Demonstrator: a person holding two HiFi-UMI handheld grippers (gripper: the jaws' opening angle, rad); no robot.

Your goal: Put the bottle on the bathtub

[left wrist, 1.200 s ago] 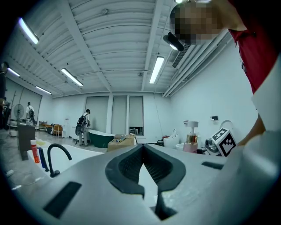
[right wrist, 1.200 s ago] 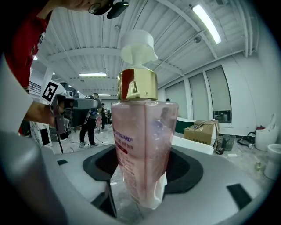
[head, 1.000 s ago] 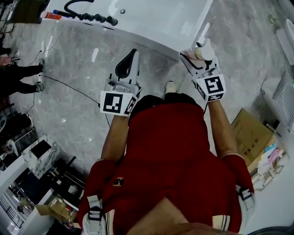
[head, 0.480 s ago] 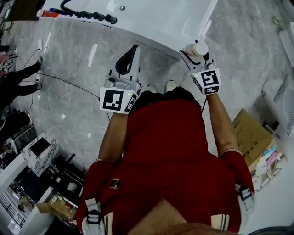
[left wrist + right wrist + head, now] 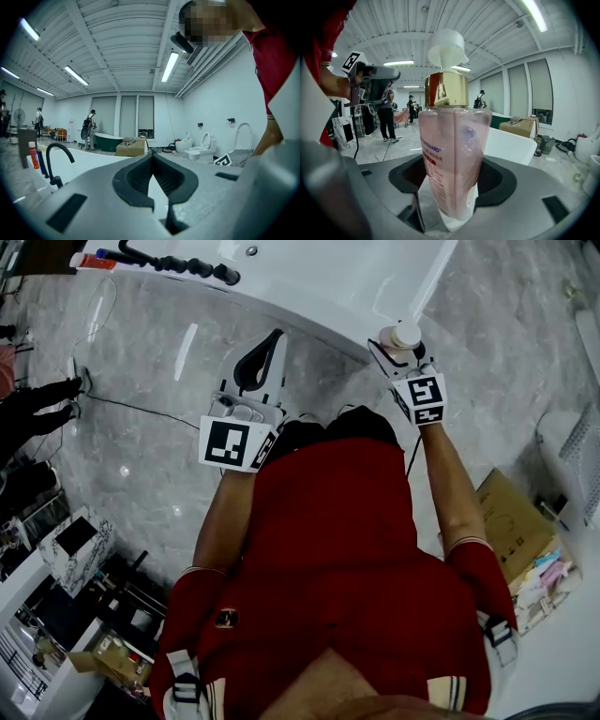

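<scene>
The right gripper (image 5: 449, 197) has its jaws closed on the lower body of the bottle (image 5: 449, 150), which stands upright between them: clear pink, with a gold collar and a white pump head on top. From the head view the bottle (image 5: 404, 336) sits in the right gripper (image 5: 401, 354) just at the near corner of the white bathtub (image 5: 328, 282) (whether it touches the rim cannot be told). In the right gripper view the bathtub's edge (image 5: 511, 140) shows behind the bottle and to its right.

The left gripper (image 5: 152, 159) has its jaw tips pressed together, with nothing between them. In the head view the left gripper (image 5: 274, 341) points toward the tub's front wall, over the grey marble floor (image 5: 150, 456).

Further out, a black faucet (image 5: 178, 262) stands on the tub's far rim, with a red tube (image 5: 32, 155) beside it. A cardboard box (image 5: 511, 517) lies on the floor to the person's right.
</scene>
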